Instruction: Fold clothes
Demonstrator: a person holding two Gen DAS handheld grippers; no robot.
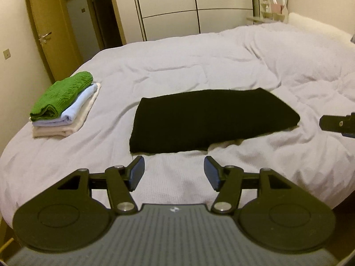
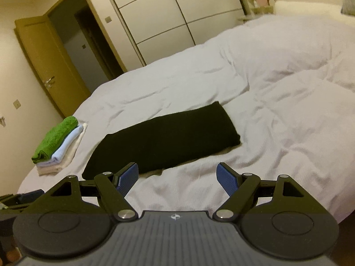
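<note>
Beside black garment, folded stack

Warm, dim indoor light tints the walls yellowish, while the bed reads pale lilac-white. The black garment on the bed is so dark its folds vanish. Both views are slightly soft, with fisheye bending: the wardrobe behind the bed curves, and the corners go black.
</note>
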